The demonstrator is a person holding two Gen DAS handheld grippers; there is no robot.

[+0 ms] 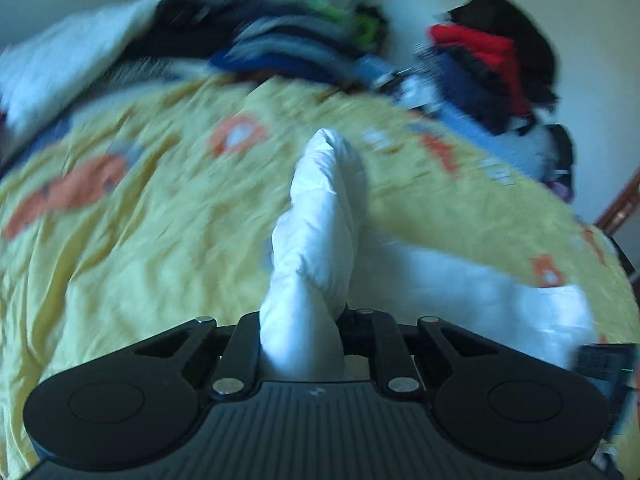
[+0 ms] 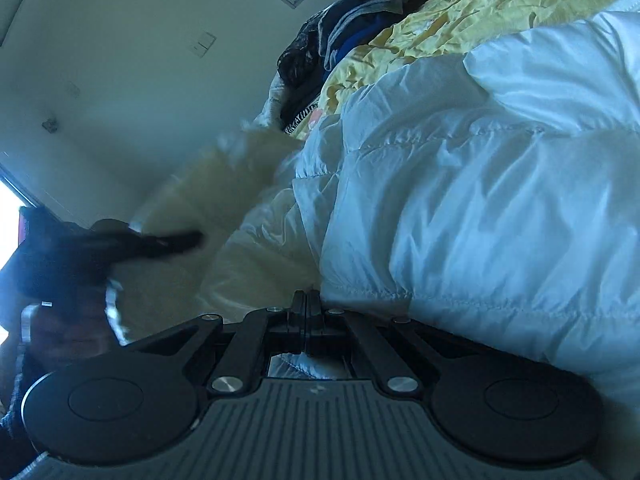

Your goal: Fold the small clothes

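Note:
A white quilted puffer garment (image 1: 320, 224) rises from between the jaws of my left gripper (image 1: 300, 344), which is shut on it and holds a fold of it up over the yellow bedspread (image 1: 140, 220). More of the garment trails to the right (image 1: 500, 292). In the right wrist view the same white garment (image 2: 480, 200) fills the right side. My right gripper (image 2: 306, 320) is shut on its edge, jaws pressed together. The left wrist view is blurred by motion.
A pile of dark, blue and grey clothes (image 1: 288, 52) lies at the far side of the bed, with a red and black stack (image 1: 492, 56) at the right by the wall. A dark blurred shape (image 2: 100, 252) shows at the left of the right wrist view.

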